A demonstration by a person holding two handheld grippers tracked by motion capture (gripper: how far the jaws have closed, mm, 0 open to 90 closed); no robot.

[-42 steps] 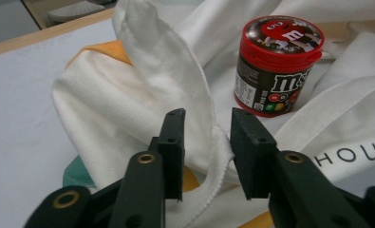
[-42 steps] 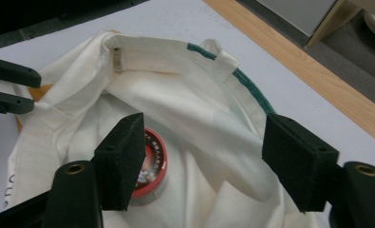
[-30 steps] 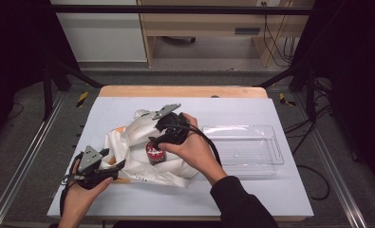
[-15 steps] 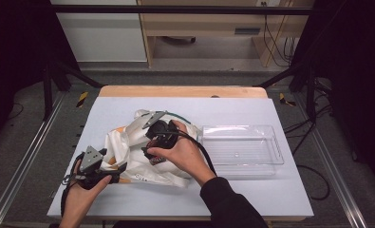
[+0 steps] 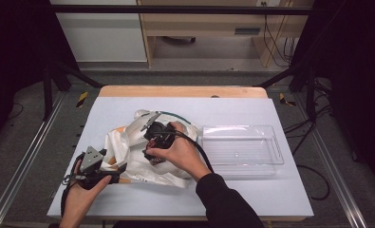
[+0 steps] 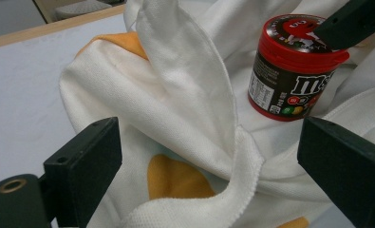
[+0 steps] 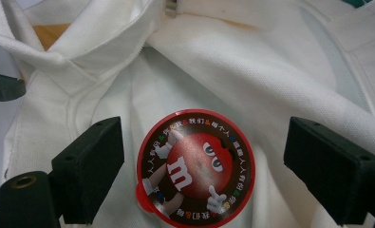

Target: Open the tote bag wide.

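Hovering straight above the small round candy tub with the red printed lid (image 7: 195, 167), the right gripper (image 7: 201, 175) has its jaws spread wide on either side and grips nothing. That tub stands upright on the crumpled white cloth bag with orange patches (image 5: 128, 142), left of the clear plastic tray (image 5: 242, 149). Closing off-centre could tip it on the soft folds, or the jaws may pinch cloth along with it. The left gripper (image 6: 213, 180), likewise wide open and empty, faces a raised fold of the bag, so a snag there might drag the fabric.
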